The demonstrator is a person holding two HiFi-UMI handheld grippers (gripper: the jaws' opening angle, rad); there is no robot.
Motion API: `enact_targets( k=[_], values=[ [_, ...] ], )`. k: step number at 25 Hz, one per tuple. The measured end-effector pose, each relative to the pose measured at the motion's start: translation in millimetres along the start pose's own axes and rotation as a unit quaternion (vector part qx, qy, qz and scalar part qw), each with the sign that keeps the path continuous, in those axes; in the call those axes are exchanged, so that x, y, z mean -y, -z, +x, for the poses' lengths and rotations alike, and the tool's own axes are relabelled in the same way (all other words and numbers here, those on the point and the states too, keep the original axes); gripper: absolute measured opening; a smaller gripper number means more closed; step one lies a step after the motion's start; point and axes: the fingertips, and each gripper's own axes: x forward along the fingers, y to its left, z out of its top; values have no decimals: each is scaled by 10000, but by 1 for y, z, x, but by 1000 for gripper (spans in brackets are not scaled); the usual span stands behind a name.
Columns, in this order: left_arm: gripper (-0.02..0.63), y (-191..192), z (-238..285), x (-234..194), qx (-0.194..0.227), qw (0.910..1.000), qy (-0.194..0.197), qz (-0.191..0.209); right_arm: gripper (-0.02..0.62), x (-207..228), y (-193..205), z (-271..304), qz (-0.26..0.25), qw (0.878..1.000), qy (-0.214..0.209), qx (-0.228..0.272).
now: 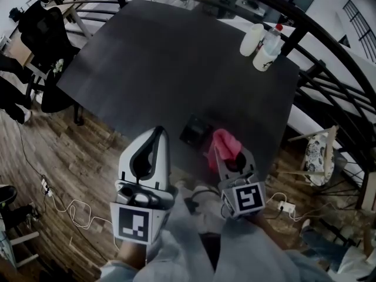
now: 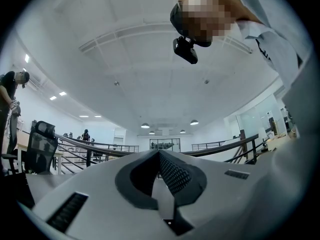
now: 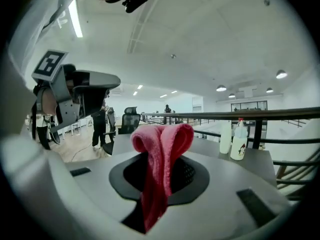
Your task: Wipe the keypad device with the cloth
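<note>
Jaws of right gripper (image 1: pixel 228 156) pinched pink cloth (image 3: pixel 161 149); left gripper (image 2: pixel 159 156) jaws were pressed together; keypad device (image 1: pixel 195 129) lay at counter (image 1: pixel 176 57) near edge.

A dark table (image 1: pixel 176 57) is spread ahead of both the left jaws and the right jaws. Left of the left jaws, past the table's near edge, a wood-plank floor (image 1: pixel 70 169) is seen, with a white cable (image 1: pixel 69 205) trailed across it. A black office chair (image 1: pixel 44 34) is set well beyond the left jaws, by the table's far left corner. Beyond the right jaws a black railing (image 3: pixel 250 115) is run level across the room. Above the left jaws a white ceiling (image 2: pixel 150 59) is shown, and 2 round lamps (image 2: pixel 145 126) are lit just above their tips. A long strip light (image 3: pixel 75 16) is mounted up and left of the right jaws.
</note>
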Motion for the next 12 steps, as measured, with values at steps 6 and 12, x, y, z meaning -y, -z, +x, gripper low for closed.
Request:
enact_targets(
  k=[6, 12],
  values=[
    [3, -8, -1, -1, 110, 9999, -19, 43, 71, 12, -47, -7, -121, 9980, 229, 585],
    [3, -15, -4, -2, 178, 9998, -78, 92, 71, 19, -80, -16, -154, 9941, 304, 1026]
  ],
)
